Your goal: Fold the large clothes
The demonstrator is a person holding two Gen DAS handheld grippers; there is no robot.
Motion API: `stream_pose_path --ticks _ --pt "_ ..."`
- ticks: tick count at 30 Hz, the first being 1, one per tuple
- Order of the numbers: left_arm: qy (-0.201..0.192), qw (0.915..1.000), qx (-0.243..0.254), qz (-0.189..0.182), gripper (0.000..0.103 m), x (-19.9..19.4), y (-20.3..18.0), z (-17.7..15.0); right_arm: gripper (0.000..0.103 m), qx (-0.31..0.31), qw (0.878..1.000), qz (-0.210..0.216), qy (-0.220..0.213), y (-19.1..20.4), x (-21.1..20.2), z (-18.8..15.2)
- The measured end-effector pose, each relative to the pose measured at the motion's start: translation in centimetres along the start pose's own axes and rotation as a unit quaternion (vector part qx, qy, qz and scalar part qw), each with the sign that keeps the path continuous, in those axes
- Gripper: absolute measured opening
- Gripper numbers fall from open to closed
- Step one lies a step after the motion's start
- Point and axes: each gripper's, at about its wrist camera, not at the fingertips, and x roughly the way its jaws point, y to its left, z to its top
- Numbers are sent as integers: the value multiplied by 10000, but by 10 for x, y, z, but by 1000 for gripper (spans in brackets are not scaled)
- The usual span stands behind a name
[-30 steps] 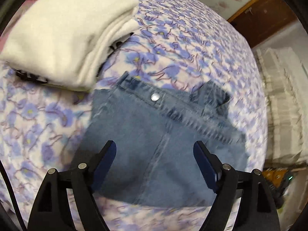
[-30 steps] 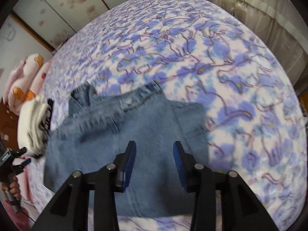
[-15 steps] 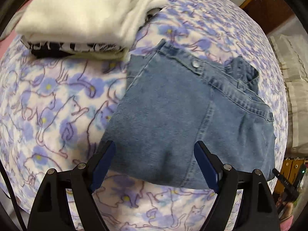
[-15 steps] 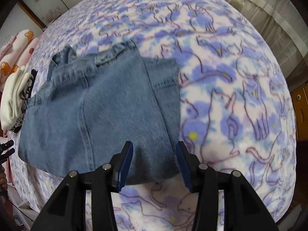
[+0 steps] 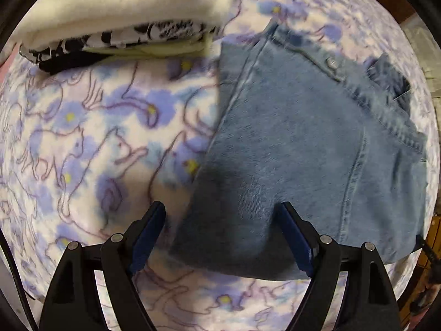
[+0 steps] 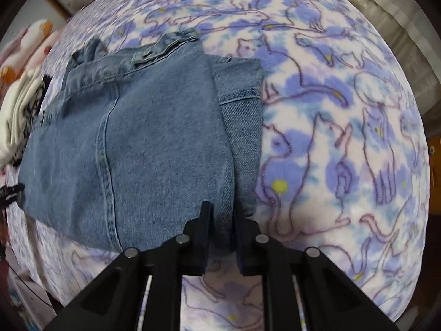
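A: Folded denim garment (image 5: 308, 149) flat on the cat-print fleece blanket (image 5: 82, 138), waistband and snap button at the far edge. Same fold as a second ago; larger in both views now, both cameras lower over it.

B: Left gripper (image 5: 223, 231)?

A: Jaws wide, as wide as one second back. Near left corner of the denim between the blue pads (image 5: 148, 231), no contact visible. Half a second ago straddling the near hem more centrally; now shifted toward the garment's left edge, left pad over bare blanket.

B: Right gripper (image 6: 223, 223)?

A: Jaws just closing, now narrow and pinched on the near right corner of the denim, fabric bunched between the pads. Half a second ago clearly apart, corner merely between them.

B: Anything else in view?

A: Stack of folded clothes (image 5: 124, 13) beyond the blanket's left part: cream piece on top, black-and-white print beneath. Closer to the lens than before, top cut off by the frame. Near the denim's far left corner; touching or not, cannot tell. In the right wrist view, same stack (image 6: 16, 115) at the far left edge, beside the denim. Folded-under layer with stitched hem (image 6: 242, 104) visible along the garment's right side, unchanged from half a second ago.
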Motion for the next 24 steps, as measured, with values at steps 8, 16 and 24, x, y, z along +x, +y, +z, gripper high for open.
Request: stream_pose_path --ticks 8,16,24 --pt "-37 9999 -102 2 57 3 7 -22 11 141 9998 -76 120 0 0 -22" --pt "-79 9996 -82 275 28 0 4 -49 11 880 9960 106 -80 -14 8 -45" --pt "-303 9961 336 763 27 9 -20 -68 12 1281 9903 487 -220 -33 22 -58"
